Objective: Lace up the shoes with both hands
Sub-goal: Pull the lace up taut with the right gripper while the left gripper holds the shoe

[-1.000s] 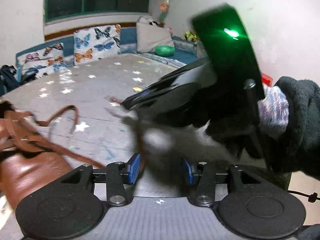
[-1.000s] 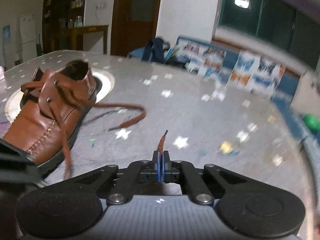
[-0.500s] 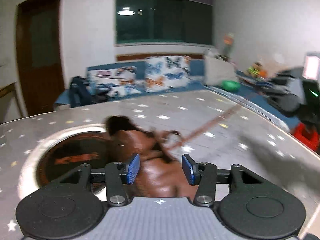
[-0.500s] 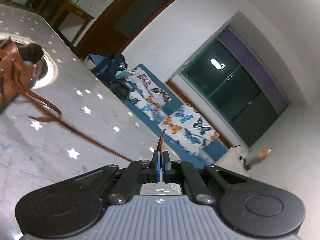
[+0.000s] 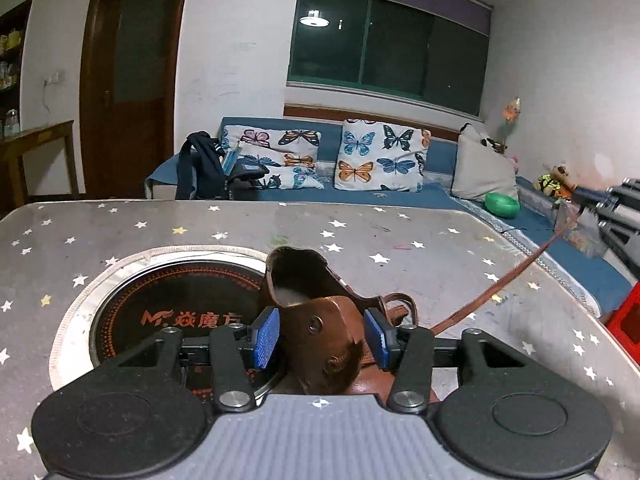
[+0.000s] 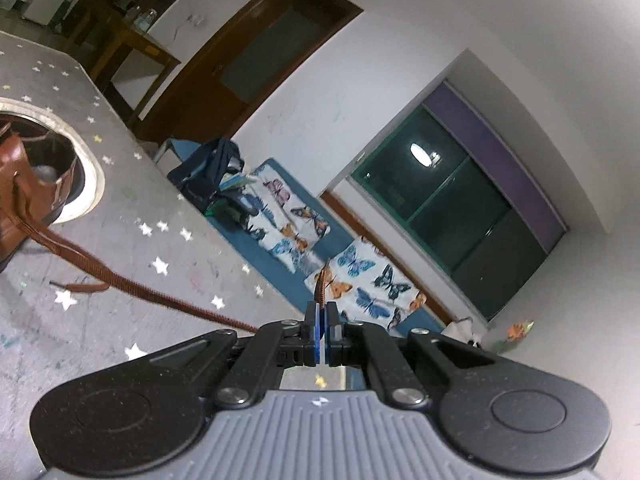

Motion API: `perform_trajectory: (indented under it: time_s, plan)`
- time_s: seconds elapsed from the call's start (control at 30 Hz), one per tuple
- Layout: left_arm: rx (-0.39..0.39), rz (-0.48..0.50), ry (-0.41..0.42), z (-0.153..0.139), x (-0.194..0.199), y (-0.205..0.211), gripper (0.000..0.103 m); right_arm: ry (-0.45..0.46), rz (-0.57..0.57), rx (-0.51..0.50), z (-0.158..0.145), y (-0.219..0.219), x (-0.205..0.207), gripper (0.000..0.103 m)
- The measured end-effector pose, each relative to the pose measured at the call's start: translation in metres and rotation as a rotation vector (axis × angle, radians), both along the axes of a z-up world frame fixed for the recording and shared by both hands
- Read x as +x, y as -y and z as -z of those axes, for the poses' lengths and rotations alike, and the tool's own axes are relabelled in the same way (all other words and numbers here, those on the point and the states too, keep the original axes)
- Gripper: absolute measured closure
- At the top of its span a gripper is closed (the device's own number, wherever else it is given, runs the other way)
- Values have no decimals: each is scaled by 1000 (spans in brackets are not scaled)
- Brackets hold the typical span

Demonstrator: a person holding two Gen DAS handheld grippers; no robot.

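Observation:
A brown leather shoe (image 5: 316, 312) stands on the star-patterned table, partly on a round black cooktop (image 5: 180, 308). My left gripper (image 5: 322, 338) is open with its blue pads on either side of the shoe's tongue, not clamped. A brown lace (image 5: 500, 280) runs taut from the shoe up to the right, to my right gripper (image 5: 608, 204) at the frame's edge. In the right wrist view my right gripper (image 6: 321, 328) is shut on the lace end (image 6: 320, 286); the lace (image 6: 120, 280) stretches back to the shoe (image 6: 24, 184) at far left.
The table edge (image 5: 560, 276) runs along the right, with a blue sofa, butterfly cushions (image 5: 376, 160) and a green bowl (image 5: 502, 204) behind. A red crate (image 5: 624, 320) sits low at the right. A second lace end (image 6: 80, 287) lies on the table.
My left gripper swung from facing the other hand to sit over the shoe's tongue. My right gripper pulled the lace up and away to the right, drawing it taut.

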State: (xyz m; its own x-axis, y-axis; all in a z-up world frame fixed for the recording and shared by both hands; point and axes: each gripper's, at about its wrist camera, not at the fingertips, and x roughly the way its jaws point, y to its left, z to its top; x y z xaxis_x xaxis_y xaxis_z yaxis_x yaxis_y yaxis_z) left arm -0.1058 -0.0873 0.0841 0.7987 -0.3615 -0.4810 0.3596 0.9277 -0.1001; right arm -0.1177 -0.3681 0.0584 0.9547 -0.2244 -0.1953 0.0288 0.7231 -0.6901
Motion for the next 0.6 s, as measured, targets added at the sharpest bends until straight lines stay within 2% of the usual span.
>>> perform_trajectory:
  time_s: [0.17,0.23,0.3,0.47,0.6]
  plan:
    - [17,15,-32,4,-3,2,53,32,-22,-23,-12,-5,2,102]
    - [29,36,-39,6,-7,7,47,43,-32,-33,-16,-8,3,102]
    - [62,41,-37,7,-11,15,33,54,-43,-41,-20,-12,3,102]
    - [133,13,-47,13,-14,38,9,95,-75,-47,-33,-22,5,102]
    - [165,-7,-64,15,-13,57,2,126,-106,-52,-42,-29,2,102]
